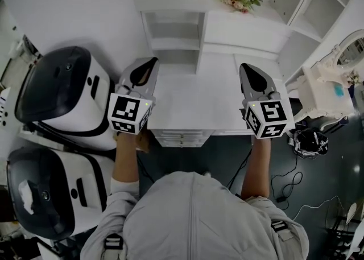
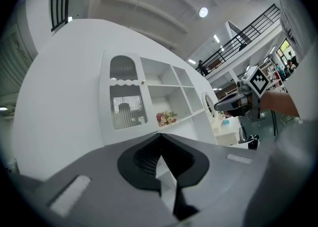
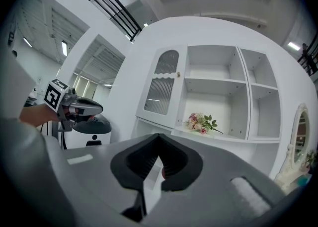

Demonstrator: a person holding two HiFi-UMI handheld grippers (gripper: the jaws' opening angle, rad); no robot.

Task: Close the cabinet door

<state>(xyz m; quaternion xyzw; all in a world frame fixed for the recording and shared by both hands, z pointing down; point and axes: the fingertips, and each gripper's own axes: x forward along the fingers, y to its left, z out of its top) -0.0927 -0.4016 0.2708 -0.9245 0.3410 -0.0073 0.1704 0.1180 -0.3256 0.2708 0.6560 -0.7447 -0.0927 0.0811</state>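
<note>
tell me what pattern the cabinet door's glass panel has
Vertical ribbing, set in a white frame on the cabinet door; it shows best in the right gripper view.

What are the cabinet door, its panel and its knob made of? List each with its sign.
Cabinet door: white-painted wood or board, seemingly; matte, even, no grain. Panel: likely ribbed glass or plastic; vertical flutes catch light. Knob: probably metal; small brassy glint.

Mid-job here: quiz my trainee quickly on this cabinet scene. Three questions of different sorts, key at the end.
1. True or false: the white arched ribbed-glass cabinet door is shut.
2. The left gripper and right gripper are: A both shut and empty; B both open; C gripping the door.
3. How many black-and-white rounded machines stand at the person's left?
Key: 1 true; 2 A; 3 two.
</note>
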